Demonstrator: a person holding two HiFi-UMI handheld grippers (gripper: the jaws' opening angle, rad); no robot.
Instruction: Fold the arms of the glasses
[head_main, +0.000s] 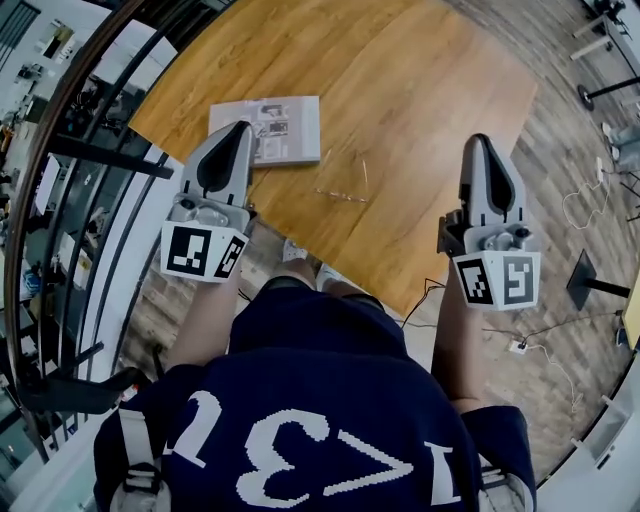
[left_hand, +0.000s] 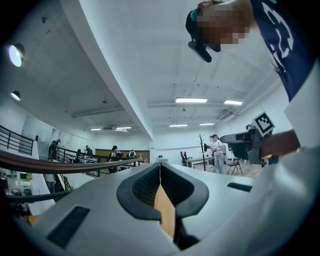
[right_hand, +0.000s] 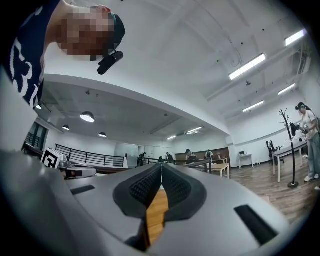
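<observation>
Glasses (head_main: 343, 190) lie flat on the wooden tabletop (head_main: 400, 90), thin wire frames, just right of a booklet (head_main: 280, 128) and close to the near edge where the person stands. One slim arm seems to stick out away from the lenses, so they read as not yet folded, though the frame is too fine to be sure of both sides.

Left gripper (head_main: 240, 126) hangs over the booklet's near corner, right gripper (head_main: 480, 138) out over the tabletop's right edge, and the glasses sit between the two, apart from both. Neither tool touches anything. That flanking stance makes sense for this job: one tool can steady the frame while the other swings an arm in.

In the left gripper view, the fingers (left_hand: 142, 187) are pressed together, ribbed pads meeting along a seam, nothing between them. Same story in the right gripper view: fingers (right_hand: 145, 189) closed tip to tip, empty. Both cameras look nearly level across the room, not down at the glasses, so I judge this as an approach stance with the real work not yet begun.

Next move, by my reckoning, calls for tipping the tools down and parting the fingers. Wire that thin can skate across smooth wood if nudged.
</observation>
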